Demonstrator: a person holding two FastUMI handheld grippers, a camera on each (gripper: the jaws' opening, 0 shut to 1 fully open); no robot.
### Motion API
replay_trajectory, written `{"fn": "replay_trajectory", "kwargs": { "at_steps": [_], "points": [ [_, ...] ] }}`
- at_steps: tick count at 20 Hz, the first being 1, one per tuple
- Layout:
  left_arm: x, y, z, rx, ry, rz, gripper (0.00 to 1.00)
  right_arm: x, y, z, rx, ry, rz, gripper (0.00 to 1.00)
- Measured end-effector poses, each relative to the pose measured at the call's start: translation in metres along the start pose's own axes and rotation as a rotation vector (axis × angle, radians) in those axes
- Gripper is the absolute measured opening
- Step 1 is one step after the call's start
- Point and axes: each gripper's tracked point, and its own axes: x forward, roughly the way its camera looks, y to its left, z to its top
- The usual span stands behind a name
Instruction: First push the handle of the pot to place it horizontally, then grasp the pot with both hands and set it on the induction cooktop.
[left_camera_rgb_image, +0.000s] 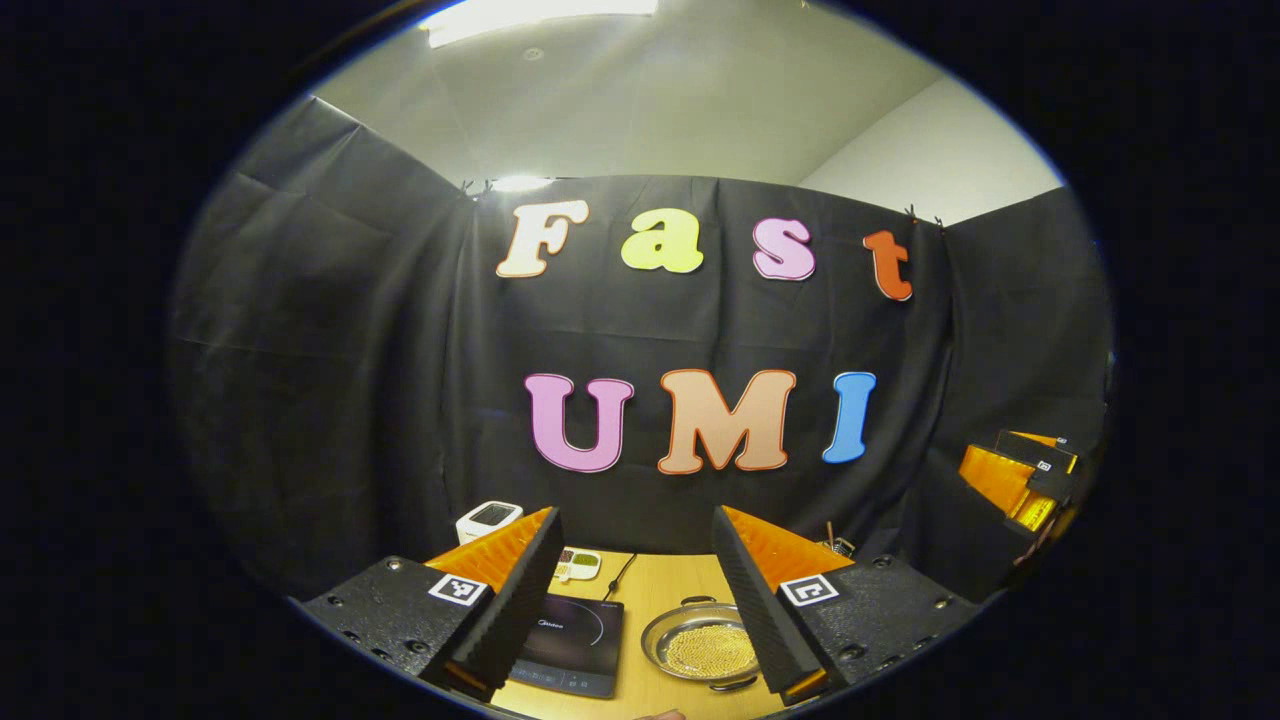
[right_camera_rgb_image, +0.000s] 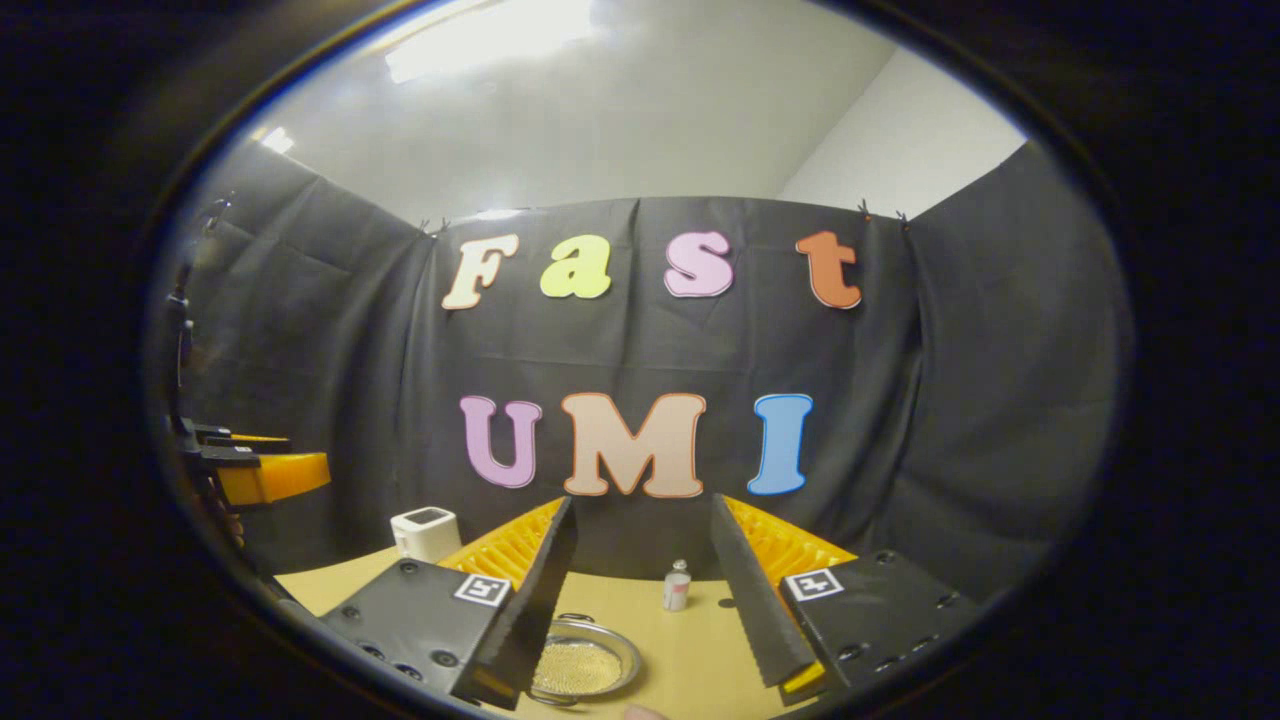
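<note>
Both your grippers hang wide open and empty above the desk's near edge. The pot (left_camera_rgb_image: 702, 647) stands below and ahead, just right of the induction cooktop (left_camera_rgb_image: 568, 640). It lies toward the right finger of your left gripper (left_camera_rgb_image: 637, 600) and the left finger of your right gripper (right_camera_rgb_image: 640, 590), so I judge neither nearer.

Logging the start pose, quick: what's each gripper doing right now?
Left gripper: open, holding nothing, above the pot.
Right gripper: open, holding nothing.

I see a white box-shaped device (right_camera_rgb_image: 425, 533) at the wooden table's (right_camera_rgb_image: 690, 650) far left edge, and a small white bottle (right_camera_rgb_image: 677, 586) standing mid-table near its back.
</note>
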Motion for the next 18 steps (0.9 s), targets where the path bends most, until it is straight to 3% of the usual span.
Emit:
{"fn": "replay_trajectory", "kwargs": {
  "at_steps": [2,4,6,10,11,13,14,15,18],
  "points": [
    [0.015,0.011,0.001,-0.031,-0.016,-0.020,0.87,0.010,0.009,-0.002,-0.007,0.001,-0.030,0.58],
    [0.035,0.021,-0.006,-0.046,-0.003,-0.052,0.96,0.019,0.018,-0.009,0.005,0.032,-0.054,0.26],
    [0.054,0.030,-0.007,-0.048,-0.017,-0.084,0.91,0.031,0.038,-0.022,0.019,0.070,-0.045,0.01],
    [0.074,0.035,-0.009,-0.072,-0.024,-0.138,0.87,0.039,0.054,-0.036,0.043,0.100,-0.053,0.04],
    [0.078,0.037,-0.013,-0.061,-0.015,-0.145,0.86,0.042,0.057,-0.042,0.059,0.113,-0.054,0.10],
    [0.082,0.041,-0.019,-0.052,-0.003,-0.146,0.91,0.050,0.066,-0.065,0.087,0.168,-0.031,0.00],
    [0.084,0.042,-0.019,-0.060,0.000,-0.143,0.86,0.054,0.066,-0.075,0.093,0.193,-0.021,0.04],
    [0.087,0.043,-0.021,-0.065,0.003,-0.140,0.91,0.058,0.066,-0.084,0.095,0.213,-0.025,0.04],
    [0.096,0.055,-0.031,-0.068,0.025,-0.093,0.91,0.071,0.077,-0.113,0.110,0.273,0.026,0.00]
  ]
}}
